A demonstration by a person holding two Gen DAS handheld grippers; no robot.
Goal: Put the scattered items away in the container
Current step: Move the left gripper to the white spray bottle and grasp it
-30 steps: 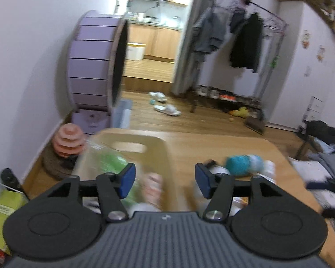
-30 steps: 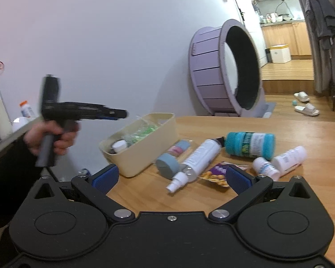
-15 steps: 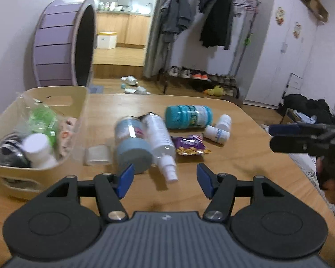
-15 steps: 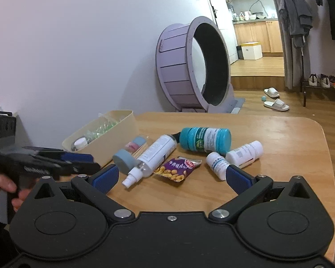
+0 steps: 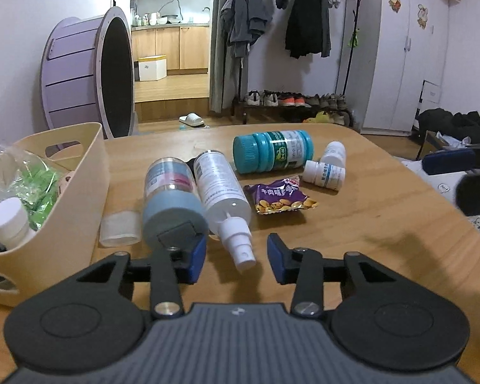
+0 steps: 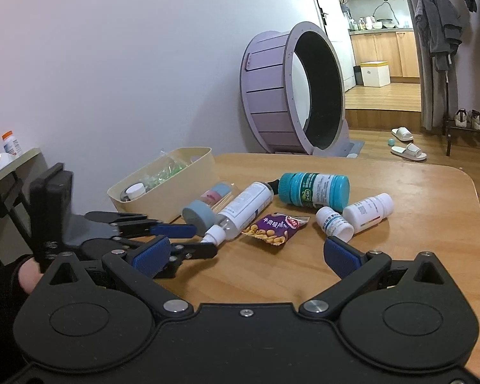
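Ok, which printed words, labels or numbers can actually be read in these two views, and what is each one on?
"牛肉味" – on the purple snack packet; the last characters are unclear.
Teal bottle: green and white label, print too small to read.
Spray bottle: text too small.
Two small white bottles: blue print, blurred.
Blue-capped jar: nothing readable.

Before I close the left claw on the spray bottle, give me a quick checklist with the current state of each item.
1. Left claw open, nothing held: ok.
2. Spray bottle nozzle between the fingers: ok, just ahead of the tips.
3. Blue-capped jar clear of the left finger: not ok, it sits right against it.
4. Room left in the beige bin: ok, the far end looks free.
5. Right claw out of the way: ok, open and held back.
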